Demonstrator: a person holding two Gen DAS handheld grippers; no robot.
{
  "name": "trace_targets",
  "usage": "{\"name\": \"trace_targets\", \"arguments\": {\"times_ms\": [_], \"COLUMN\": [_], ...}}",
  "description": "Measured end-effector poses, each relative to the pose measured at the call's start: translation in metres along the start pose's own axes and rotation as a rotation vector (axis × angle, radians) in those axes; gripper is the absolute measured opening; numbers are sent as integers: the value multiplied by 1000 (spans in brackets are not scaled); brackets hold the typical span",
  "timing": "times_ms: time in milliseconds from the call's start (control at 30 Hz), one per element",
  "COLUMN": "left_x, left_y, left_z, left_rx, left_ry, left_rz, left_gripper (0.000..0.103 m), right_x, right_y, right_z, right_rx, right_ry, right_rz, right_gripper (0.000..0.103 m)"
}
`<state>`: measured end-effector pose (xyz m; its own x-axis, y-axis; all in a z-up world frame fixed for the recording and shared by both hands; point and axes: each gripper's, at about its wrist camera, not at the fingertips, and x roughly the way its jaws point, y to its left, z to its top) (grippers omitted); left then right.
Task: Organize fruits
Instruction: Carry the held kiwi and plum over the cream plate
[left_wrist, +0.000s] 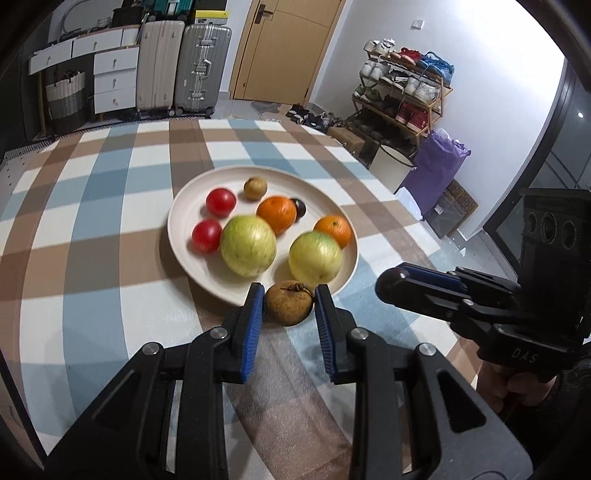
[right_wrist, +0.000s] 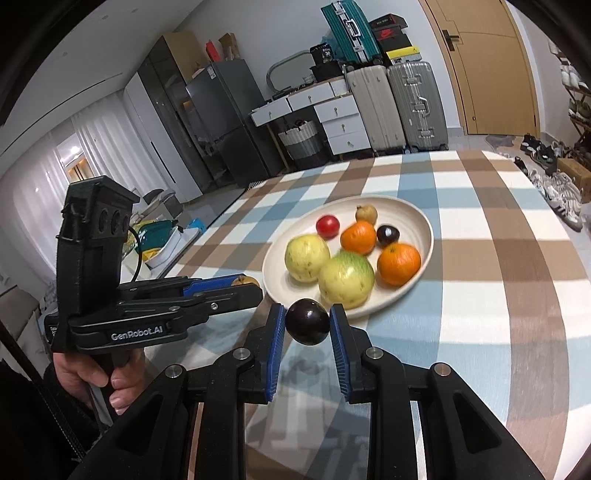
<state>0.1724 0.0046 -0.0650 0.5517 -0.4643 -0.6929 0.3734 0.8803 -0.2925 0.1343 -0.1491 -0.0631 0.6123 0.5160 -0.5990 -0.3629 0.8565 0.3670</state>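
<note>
Evidently both grippers were loaded for the plate (left_wrist: 177, 206): left gripper (left_wrist: 289, 300) clamped a brown fruit (left_wrist: 289, 303), right gripper (right_wrist: 307, 322) pinched a dark plum (right_wrist: 307, 322), each just short of the rim w/ other fruit already inside.

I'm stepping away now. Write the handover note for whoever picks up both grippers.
Left gripper: shut on a brown russet fruit, held near the plate.
Right gripper: shut on a dark plum, also near the plate's rim.
On the plate: two green apples, two oranges, two tomatoes, one small brown fruit, one dark plum.
Done: most fruit sits on the plate.
Left: the two held fruits are not yet set down.
</note>
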Motion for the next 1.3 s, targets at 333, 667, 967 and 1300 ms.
{"name": "trace_targets", "arguments": {"times_ms": [333, 667, 967, 1300], "left_x": [10, 35, 65, 83], "left_y": [-4, -1, 3, 2], "left_z": [35, 65, 73, 76], "left_rx": [11, 8, 8, 15], "left_ry": [8, 31, 71, 93], "left_rz": [-9, -16, -37, -46], "left_gripper": [25, 25, 25, 25], "right_x": [8, 24, 42, 56], "right_y": [-8, -26, -42, -52], "right_z": [35, 61, 71, 71], "right_rx": [5, 34, 60, 77], "right_ry": [-36, -36, -17, 12], "right_rz": [1, -13, -25, -41], "right_gripper": [25, 25, 25, 25]}}
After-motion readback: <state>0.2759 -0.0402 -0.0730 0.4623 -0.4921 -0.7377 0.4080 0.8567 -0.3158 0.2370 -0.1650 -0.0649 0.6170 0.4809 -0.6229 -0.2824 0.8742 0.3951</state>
